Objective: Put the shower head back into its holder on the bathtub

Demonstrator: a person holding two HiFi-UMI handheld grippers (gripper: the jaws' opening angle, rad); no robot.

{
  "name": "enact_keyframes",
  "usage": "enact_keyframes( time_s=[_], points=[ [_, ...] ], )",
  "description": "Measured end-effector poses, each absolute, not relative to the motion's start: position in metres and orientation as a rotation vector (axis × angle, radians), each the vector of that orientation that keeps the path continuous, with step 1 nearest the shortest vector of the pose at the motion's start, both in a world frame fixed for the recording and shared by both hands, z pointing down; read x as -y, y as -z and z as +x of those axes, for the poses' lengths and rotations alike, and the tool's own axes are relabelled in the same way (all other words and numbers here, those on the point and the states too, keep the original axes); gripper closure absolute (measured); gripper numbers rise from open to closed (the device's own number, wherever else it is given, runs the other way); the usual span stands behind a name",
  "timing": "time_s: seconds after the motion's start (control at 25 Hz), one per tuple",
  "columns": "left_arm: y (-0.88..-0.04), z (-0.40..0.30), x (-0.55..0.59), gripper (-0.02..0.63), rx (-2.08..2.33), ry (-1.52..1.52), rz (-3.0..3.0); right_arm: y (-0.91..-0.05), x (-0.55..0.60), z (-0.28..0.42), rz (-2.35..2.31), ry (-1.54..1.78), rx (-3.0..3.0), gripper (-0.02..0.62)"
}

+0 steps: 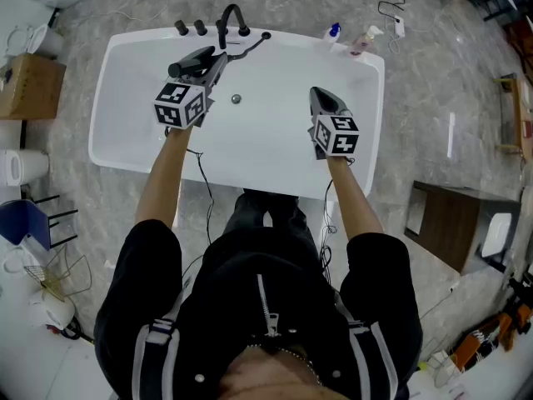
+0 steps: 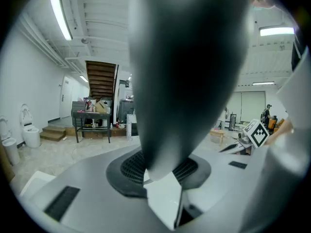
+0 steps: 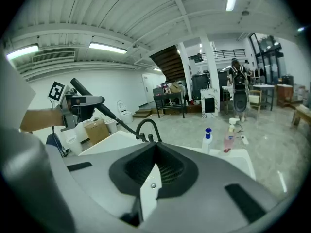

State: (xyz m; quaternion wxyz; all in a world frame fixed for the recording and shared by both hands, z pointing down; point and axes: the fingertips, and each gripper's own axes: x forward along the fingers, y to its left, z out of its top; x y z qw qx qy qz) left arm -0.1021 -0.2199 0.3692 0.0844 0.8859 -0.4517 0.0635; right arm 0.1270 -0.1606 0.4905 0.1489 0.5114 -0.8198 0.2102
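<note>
Grey stone floor (image 1: 433, 73) surrounds the white bathtub (image 1: 104, 123), with the faucet (image 1: 231, 19) at its 12 o'clock rim. The left gripper (image 1: 212, 69) clamps the dark shower head (image 1: 193, 60) just short of the faucet (apparently not yet seated). The right gripper (image 1: 325, 100) is closed and empty. Docking remains.

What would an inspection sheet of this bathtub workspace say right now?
Surface: white bathtub, drain visible.
Job's things: black shower head held above the tub, hose running to the rim near the faucet; holder not made out.
Clutter: blue-capped bottle and pink spray bottle on the far right corner.
Grippers: left claw shut on the shower head; right claw shut, empty.
Cables: thin cord hanging under the left forearm; floor cable.
Surroundings: cardboard box, toilet, wooden cabinet.
</note>
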Motion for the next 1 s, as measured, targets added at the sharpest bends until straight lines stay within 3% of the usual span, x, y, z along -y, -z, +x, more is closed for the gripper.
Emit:
enact_keyframes(
  time_s=[1.0],
  points=[
    [-0.389,-0.039,0.314,0.466,1.23,-0.328,2.729,-0.518,0.134,0.161,1.526,-0.727,2.306,0.586]
  ],
)
